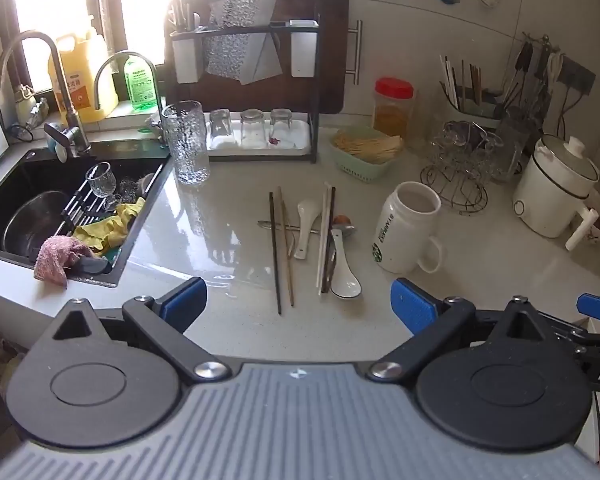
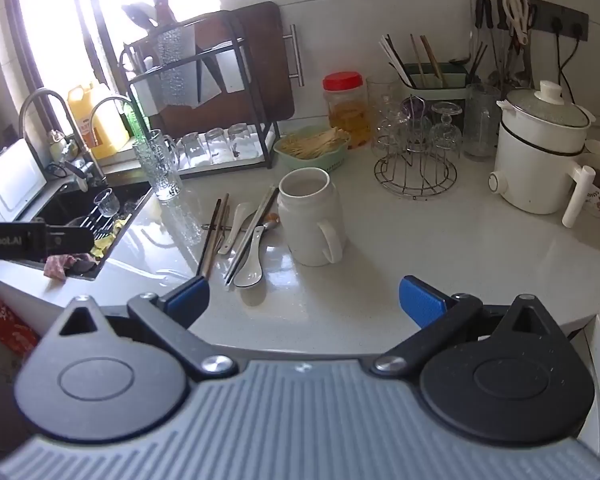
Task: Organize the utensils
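Note:
Loose utensils lie on the white counter: dark and wooden chopsticks [image 1: 281, 248] [image 2: 212, 236], two white ceramic spoons [image 1: 342, 268] [image 2: 249, 264], pale chopsticks [image 1: 325, 236] and a metal spoon [image 1: 300, 226]. A white mug [image 1: 410, 228] [image 2: 310, 216] stands upright just right of them. My left gripper [image 1: 298, 306] is open and empty, hovering just in front of the utensils. My right gripper [image 2: 304, 300] is open and empty, in front of the mug.
A sink [image 1: 60, 208] with cloths and a glass lies at left. A tall glass [image 1: 186, 142], a dish rack [image 1: 260, 80], a green basket [image 1: 364, 148], a wire glass stand [image 2: 416, 160], a utensil holder [image 2: 432, 76] and a white pot [image 2: 540, 148] line the back.

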